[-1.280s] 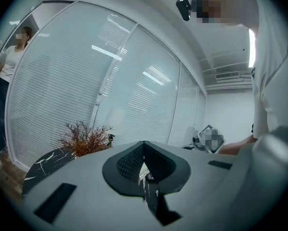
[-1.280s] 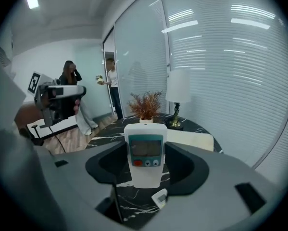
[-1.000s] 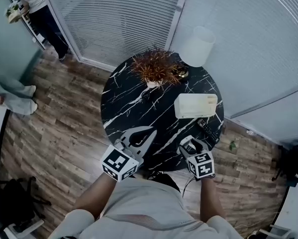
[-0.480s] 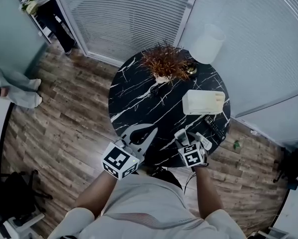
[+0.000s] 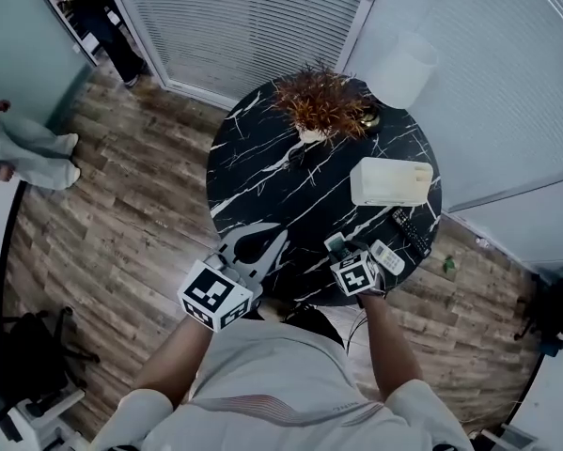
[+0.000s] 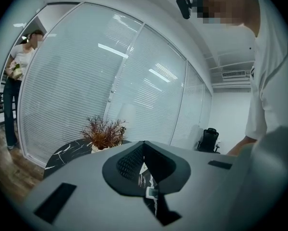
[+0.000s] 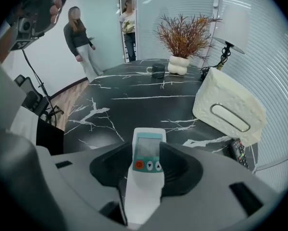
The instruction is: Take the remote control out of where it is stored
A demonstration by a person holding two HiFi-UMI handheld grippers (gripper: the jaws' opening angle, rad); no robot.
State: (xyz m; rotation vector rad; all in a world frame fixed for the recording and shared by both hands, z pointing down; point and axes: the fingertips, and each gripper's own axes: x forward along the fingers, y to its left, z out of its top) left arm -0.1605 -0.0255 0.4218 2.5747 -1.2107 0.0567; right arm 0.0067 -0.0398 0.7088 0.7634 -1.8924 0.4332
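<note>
Here the right gripper [image 7: 147, 150], jaws just closing, grips the remote [image 7: 144, 186] lengthwise, screen end outward; left gripper [image 6: 144, 150] jaws together.

Table [image 5: 262, 186] centre and left side lay open; plant [image 5: 323, 101], dark cup [image 7: 158, 71] and lamp [image 5: 403, 69] crowded the far rim; white box [image 5: 389, 181] blocked the right, black remote [image 5: 413, 235] just beside it at the edge near the right gripper [image 5: 340, 245].
</note>
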